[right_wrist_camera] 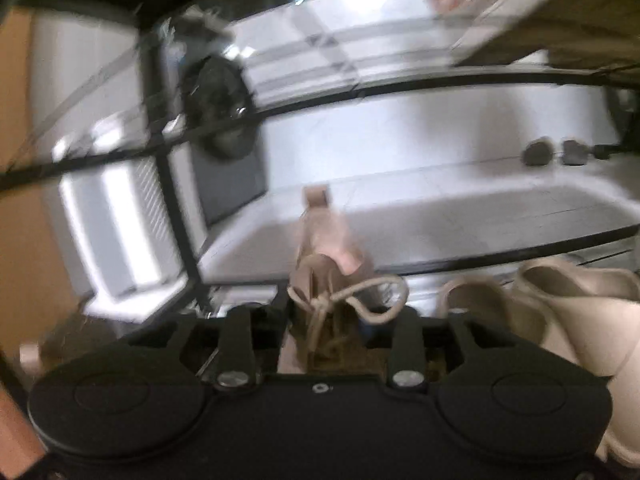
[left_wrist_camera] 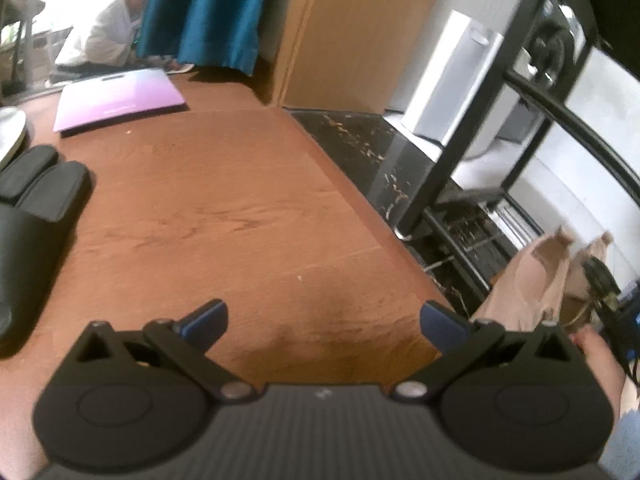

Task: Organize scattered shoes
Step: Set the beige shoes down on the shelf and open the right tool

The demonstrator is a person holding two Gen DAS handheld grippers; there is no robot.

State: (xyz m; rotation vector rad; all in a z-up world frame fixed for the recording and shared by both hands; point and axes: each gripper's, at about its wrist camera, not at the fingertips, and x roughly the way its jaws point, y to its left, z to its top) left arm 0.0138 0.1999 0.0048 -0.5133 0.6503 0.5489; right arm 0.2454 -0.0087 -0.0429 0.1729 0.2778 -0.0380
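Between right claw tips: seemingly (blurred) shoe

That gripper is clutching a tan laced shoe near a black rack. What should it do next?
Probably ease the tan laced shoe forward onto the black rack beside the beige slippers and let go; the right gripper is shut on it there.

Bare wood floor open ahead; black slippers left, rack frame right, shelf gap seemingly narrow.
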